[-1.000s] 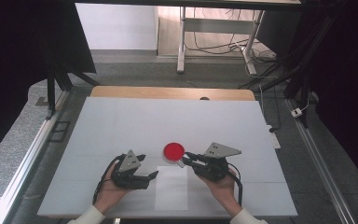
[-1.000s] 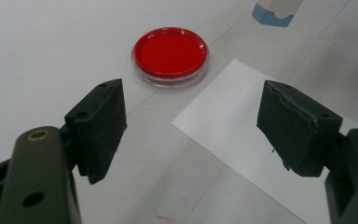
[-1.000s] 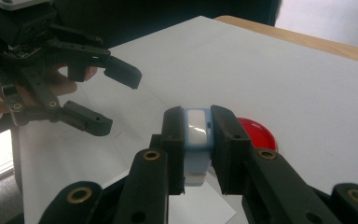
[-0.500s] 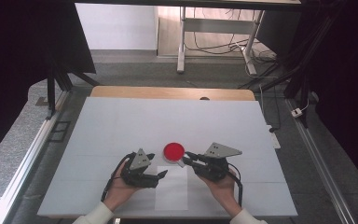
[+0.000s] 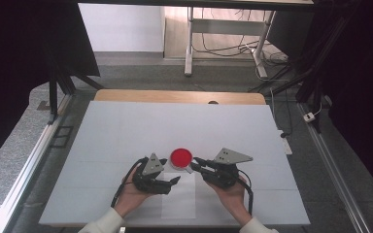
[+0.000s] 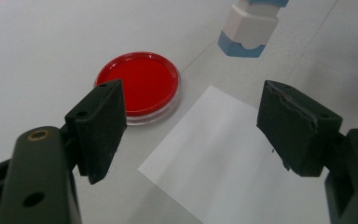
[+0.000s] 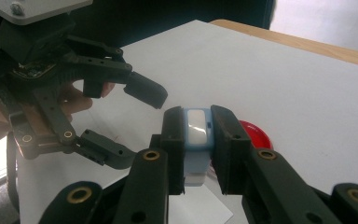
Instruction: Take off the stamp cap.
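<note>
Near the table's (image 5: 126,126) front edge, the left gripper (image 5: 171,180), jaws spread, hangs over a flat white sheet (image 6: 223,158), a round red dish (image 5: 180,157) with a clear rim just beyond, and the right gripper (image 7: 199,140) pinches a small blue-and-white block (image 7: 196,128) beside it.

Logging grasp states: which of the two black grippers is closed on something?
The right gripper, shut on the small white-and-blue block; the left gripper stands open, holding nothing.

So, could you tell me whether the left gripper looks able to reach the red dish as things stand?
Probably yes: the left gripper is open, and the red dish lies just ahead with bare table between.
</note>
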Available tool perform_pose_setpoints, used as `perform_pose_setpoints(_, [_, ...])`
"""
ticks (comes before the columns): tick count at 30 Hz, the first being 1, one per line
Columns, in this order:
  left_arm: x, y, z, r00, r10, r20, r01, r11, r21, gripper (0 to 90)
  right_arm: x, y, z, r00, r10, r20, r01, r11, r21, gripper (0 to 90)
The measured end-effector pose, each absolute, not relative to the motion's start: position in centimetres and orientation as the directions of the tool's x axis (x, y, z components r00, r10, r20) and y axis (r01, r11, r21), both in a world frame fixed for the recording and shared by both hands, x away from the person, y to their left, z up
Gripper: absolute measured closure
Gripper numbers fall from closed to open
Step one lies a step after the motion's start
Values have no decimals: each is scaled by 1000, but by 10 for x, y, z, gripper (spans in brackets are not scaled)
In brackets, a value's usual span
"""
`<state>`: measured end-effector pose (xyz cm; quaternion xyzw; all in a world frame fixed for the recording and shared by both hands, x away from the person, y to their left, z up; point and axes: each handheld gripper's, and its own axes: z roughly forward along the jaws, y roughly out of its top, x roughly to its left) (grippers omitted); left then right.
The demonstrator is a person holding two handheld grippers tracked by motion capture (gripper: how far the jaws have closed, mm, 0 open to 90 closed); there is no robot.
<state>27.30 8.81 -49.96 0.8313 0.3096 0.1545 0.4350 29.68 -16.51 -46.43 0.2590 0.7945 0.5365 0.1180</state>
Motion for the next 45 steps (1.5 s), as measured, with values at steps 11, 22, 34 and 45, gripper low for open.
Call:
perform_pose_setpoints(11, [275, 78, -499, 772, 636, -9, 371, -438, 819, 243, 297, -167, -463, -830, 549, 95, 286, 273, 918, 749])
perform_pose_setpoints(22, [276, 66, -501, 784, 621, -4, 359, -448, 819, 244, 298, -168, -463, -824, 556, 111, 295, 253, 921, 749])
perform_pose_setpoints(34, [279, 53, -503, 786, 618, 7, 353, -458, 816, 250, 298, -165, -465, -823, 556, 112, 294, 250, 923, 748])
perform_pose_setpoints(45, [281, 45, -503, 783, 622, 24, 336, -454, 825, 277, 297, -164, -466, -818, 564, 113, 297, 247, 922, 748])
